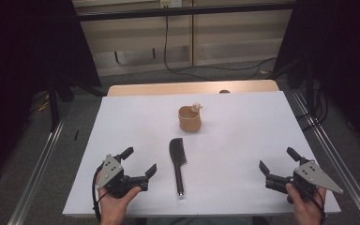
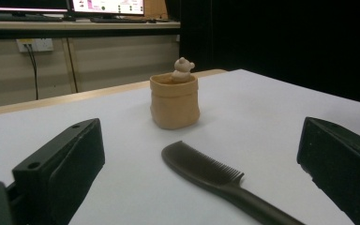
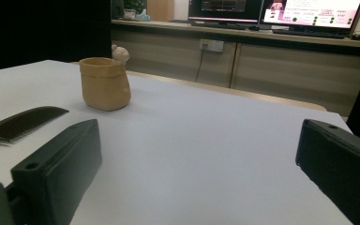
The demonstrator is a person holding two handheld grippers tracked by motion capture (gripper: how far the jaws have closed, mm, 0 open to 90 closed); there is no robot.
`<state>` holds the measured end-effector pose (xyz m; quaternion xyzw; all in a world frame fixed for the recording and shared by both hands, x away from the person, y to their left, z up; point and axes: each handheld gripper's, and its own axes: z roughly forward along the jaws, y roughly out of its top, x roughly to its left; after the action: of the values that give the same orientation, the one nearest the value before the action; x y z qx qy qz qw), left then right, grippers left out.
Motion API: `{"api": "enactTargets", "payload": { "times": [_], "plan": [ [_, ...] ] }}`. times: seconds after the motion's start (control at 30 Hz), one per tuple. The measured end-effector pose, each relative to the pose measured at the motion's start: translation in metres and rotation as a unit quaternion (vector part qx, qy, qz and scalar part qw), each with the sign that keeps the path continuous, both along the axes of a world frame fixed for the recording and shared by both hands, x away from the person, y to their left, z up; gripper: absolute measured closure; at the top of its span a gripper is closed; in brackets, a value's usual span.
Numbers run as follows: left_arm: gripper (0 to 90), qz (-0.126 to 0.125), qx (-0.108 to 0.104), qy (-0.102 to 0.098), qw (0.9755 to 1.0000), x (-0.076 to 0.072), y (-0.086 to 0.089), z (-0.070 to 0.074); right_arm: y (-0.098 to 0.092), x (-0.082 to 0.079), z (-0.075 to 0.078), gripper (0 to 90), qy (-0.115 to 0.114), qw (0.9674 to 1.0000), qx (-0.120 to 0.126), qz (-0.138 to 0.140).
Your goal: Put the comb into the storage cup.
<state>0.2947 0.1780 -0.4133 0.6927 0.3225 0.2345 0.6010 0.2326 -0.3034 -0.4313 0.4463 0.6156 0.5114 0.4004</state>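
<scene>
High view: a white sheet (image 1: 243, 150) covers a table, whose wooden far edge (image 1: 192, 87) shows beyond it. A tan pot (image 1: 189, 119) stands upright on the sheet, slightly left of centre and toward the far side; a small pale figure (image 1: 196, 107) perches at its far-right rim. A black comb (image 1: 178, 164) lies flat near the middle of the sheet, on the near side of the pot and apart from it, toothed head toward the pot, handle toward the person.

The left gripper (image 1: 140, 162) is held by a hand (image 1: 117, 199) at the near left corner of the sheet, jaws spread wide and empty, aimed to the far right; the comb lies just to its right, not touching. The right gripper (image 1: 278, 158) is held by a hand (image 1: 304, 201) at the near right corner, jaws likewise wide and empty, aimed to the far left, well apart from the comb and the pot. A grey plate (image 1: 316, 176) sits on top of it.

Left gripper view: the comb (image 2: 215, 180) lies between the two spread jaws, the pot (image 2: 175, 102) beyond it with the figure (image 2: 183, 69) at its rim. Monitors (image 2: 108, 7) stand on a bench in the background.

Right gripper view: bare sheet (image 3: 201, 150) lies between the jaws; the pot (image 3: 104, 83) and the comb's head (image 3: 26, 123) appear at left.
</scene>
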Motion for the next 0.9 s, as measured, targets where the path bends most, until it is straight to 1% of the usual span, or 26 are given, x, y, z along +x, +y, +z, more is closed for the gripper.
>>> {"api": "enactTargets", "payload": {
  "times": [0.03,0.1,0.2,0.23,0.33,0.4,0.47,0.53,0.57,0.63,0.67,0.7,0.73,0.77,0.8,0.83,0.87,0.9],
  "plan": [
    [1.1,0.000,0.000,0.000,1.0000,0.000,0.000,0.000,0.000,0.000,0.000,0.0,0.000,1.0000,0.000,0.000],
    [1.3,-0.005,-0.003,-0.001,1.0000,0.004,-0.007,-0.001,-0.001,0.001,0.000,0.1,0.001,1.0000,0.000,-0.001],
    [2.0,-0.010,0.000,-0.004,0.9999,0.005,-0.010,-0.002,-0.001,0.002,-0.001,0.0,0.004,1.0000,0.002,0.000],
    [2.7,-0.021,0.001,0.002,0.9998,0.007,-0.014,-0.002,0.000,0.002,-0.001,0.0,0.005,1.0000,0.004,0.003],
    [2.7,-0.026,-0.001,-0.009,0.9996,0.009,-0.021,0.002,0.000,0.002,-0.002,0.0,0.012,0.9999,0.002,0.007],
    [2.7,-0.028,-0.002,-0.010,0.9996,0.010,-0.023,0.003,0.001,0.002,-0.002,0.0,0.013,0.9999,0.001,0.007],
    [2.6,-0.024,-0.005,-0.016,0.9996,0.014,-0.030,0.004,0.001,0.002,-0.003,0.0,0.014,0.9999,0.001,0.010],
    [2.7,-0.026,-0.005,-0.015,0.9995,0.018,-0.035,0.005,0.001,0.002,-0.003,0.0,0.013,0.9999,0.004,0.009],
    [2.7,-0.022,0.002,-0.021,0.9995,0.022,-0.039,0.005,0.001,0.002,-0.003,0.0,0.014,0.9999,0.004,0.009],
    [3.0,-0.023,0.004,-0.021,0.9995,0.025,-0.042,0.005,0.001,0.003,-0.003,0.0,0.015,0.9999,0.003,0.009],
    [5.3,-0.024,-0.006,-0.024,0.9994,0.028,-0.047,0.007,0.001,0.003,-0.004,0.1,0.020,0.9997,0.010,0.012],
    [5.3,-0.026,-0.005,-0.025,0.9993,0.030,-0.049,0.007,0.002,0.002,-0.004,0.0,0.021,0.9996,0.015,0.014],
    [5.3,-0.026,-0.005,-0.025,0.9993,0.030,-0.049,0.007,0.002,0.002,-0.004,0.0,0.021,0.9996,0.015,0.014],
    [5.3,-0.027,-0.001,-0.025,0.9993,0.032,-0.055,0.007,0.002,0.002,-0.003,0.0,0.020,0.9996,0.015,0.015],
    [5.3,-0.027,-0.001,-0.025,0.9993,0.032,-0.055,0.007,0.002,0.002,-0.003,0.0,0.020,0.9996,0.015,0.015],
    [5.3,-0.032,0.003,-0.022,0.9992,0.033,-0.058,0.007,0.002,0.003,-0.004,0.0,0.017,0.9996,0.014,0.015],
    [5.3,-0.032,0.003,-0.022,0.9992,0.033,-0.058,0.007,0.002,0.003,-0.004,0.0,0.020,0.9996,0.015,0.013],
    [5.8,-0.031,-0.001,-0.020,0.9993,0.033,-0.061,0.007,0.001,0.003,-0.004,0.0,0.020,0.9996,0.015,0.014]
  ]
}}
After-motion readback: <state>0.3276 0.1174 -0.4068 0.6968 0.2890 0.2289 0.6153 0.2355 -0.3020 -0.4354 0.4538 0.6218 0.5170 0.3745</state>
